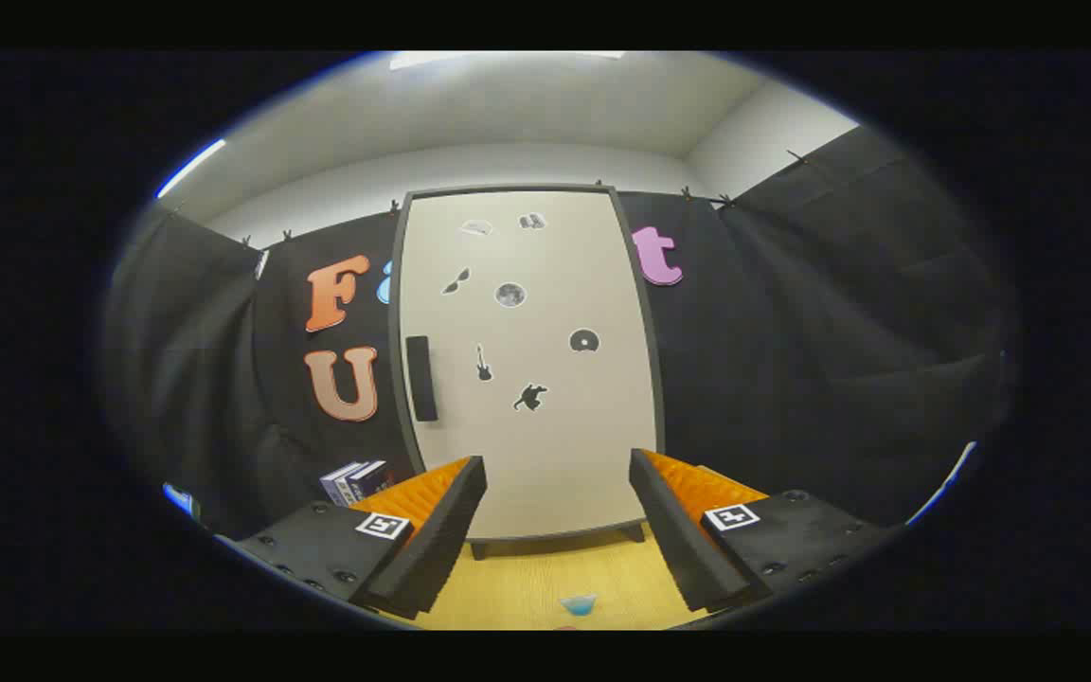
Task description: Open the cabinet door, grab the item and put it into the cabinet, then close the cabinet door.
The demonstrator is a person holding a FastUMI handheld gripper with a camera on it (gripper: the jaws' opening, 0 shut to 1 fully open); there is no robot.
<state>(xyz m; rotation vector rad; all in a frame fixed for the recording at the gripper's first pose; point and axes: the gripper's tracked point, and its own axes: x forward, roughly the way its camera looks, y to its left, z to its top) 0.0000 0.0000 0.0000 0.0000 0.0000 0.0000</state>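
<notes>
facing the cabinet [527, 360] head-on in the gripper view, the gripper [557, 516] hangs w/ fingers spread wide and nothing betw them, no contact w/ anything. cabinet door [545, 436] is shut, pale front w/ small dark stickers, standing upright on short feet on the yellow wood table [545, 583], beyond the fingertips and well apart from them. key relation: the dark handle [421, 377] sits on the door's left edge, ahead and to the left of the fingers, nearer the left finger; its long axis runs vertical, so the jaws prob need to come in around it from the side, and the hinge is likely on the right (judgement, hinge itself not visible). a small blue item [579, 603] lies on the table low betw the fingers, close in below the gripper; it's cut off and blurry, can't tell its shape or what it is. a couple of books [354, 481] stand left of the cabinet base, partly hidden behind the left finger. cabinet interior hidden. task step looks like door-opening, not yet begun.
</notes>
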